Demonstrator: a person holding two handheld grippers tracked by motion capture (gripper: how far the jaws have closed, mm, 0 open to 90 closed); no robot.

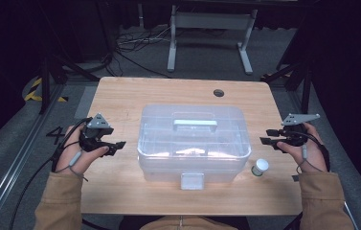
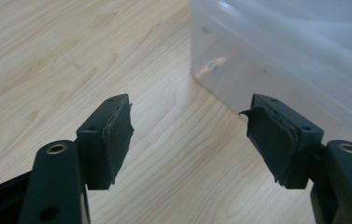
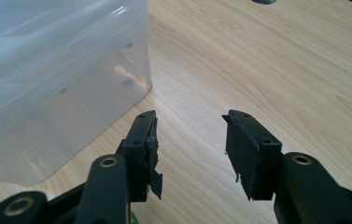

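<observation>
left gripper [image 1: 116, 145] and right gripper [image 1: 270, 136] agape, flanking clear box [image 1: 192, 143], apparently apart

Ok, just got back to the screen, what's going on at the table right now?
A person holds a tool in each hand on either side of a clear plastic storage box with a pale green handle, its lid on. The left tool and right tool are both open and empty, neither touching the box. A small white-capped bottle stands on the wooden table near the right tool.

a light wooden table [image 1: 120, 96] — bearing a clear plastic box [image 1: 192, 143] and a small white-capped bottle [image 1: 260, 167].
</observation>
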